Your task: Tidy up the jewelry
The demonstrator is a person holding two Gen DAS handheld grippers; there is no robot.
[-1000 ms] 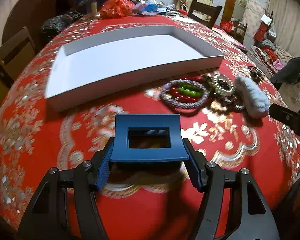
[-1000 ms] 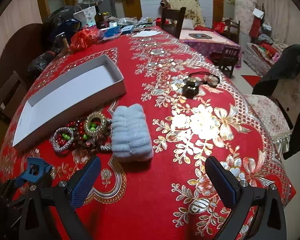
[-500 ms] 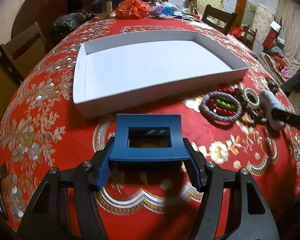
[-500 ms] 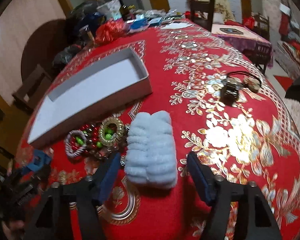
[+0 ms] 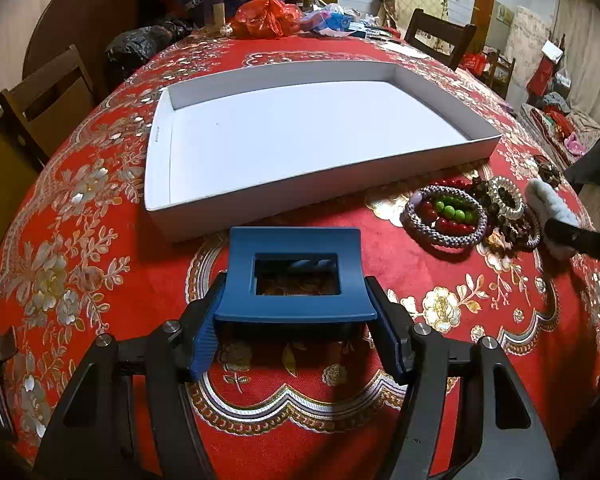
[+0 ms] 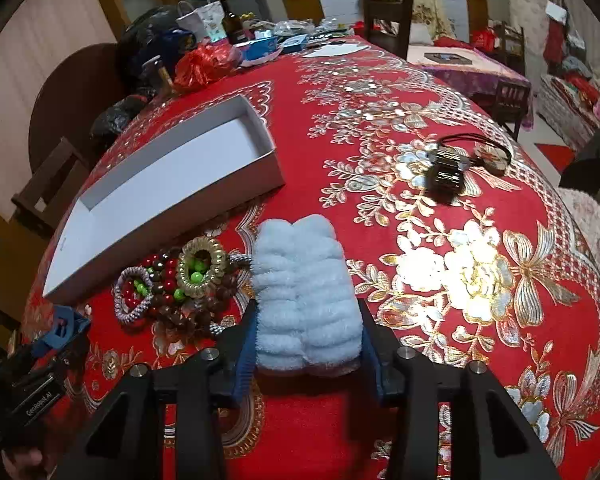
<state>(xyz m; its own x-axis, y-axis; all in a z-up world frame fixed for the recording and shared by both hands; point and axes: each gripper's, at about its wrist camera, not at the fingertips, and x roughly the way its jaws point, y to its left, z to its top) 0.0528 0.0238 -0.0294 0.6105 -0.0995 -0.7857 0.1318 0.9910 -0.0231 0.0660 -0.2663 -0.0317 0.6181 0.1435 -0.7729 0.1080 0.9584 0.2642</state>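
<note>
My left gripper (image 5: 296, 320) is shut on a blue rectangular hair clip (image 5: 296, 240), held above the red tablecloth in front of the white shallow box (image 5: 300, 140), which holds nothing. To the right lies a pile of beaded bracelets (image 5: 446, 216). In the right wrist view my right gripper (image 6: 306, 340) straddles a fluffy light-blue scrunchie (image 6: 300, 272). Its jaws are closing and the pads touch the scrunchie's sides. The bracelets (image 6: 172, 284) lie just left of it, with the box (image 6: 160, 184) behind them. The left gripper with the clip (image 6: 64, 324) shows at the lower left.
A dark hair accessory with black cords (image 6: 446, 176) lies on the cloth to the far right. Bags, a jar and a bottle crowd the table's far end around a red bag (image 5: 266, 20). A wooden chair (image 5: 44, 92) stands at the left edge.
The right gripper's jaws narrowed from wide open until they met the fluffy scrunchie's sides as it came down over it. The left gripper carried the clip leftward to face the box, then held still.
</note>
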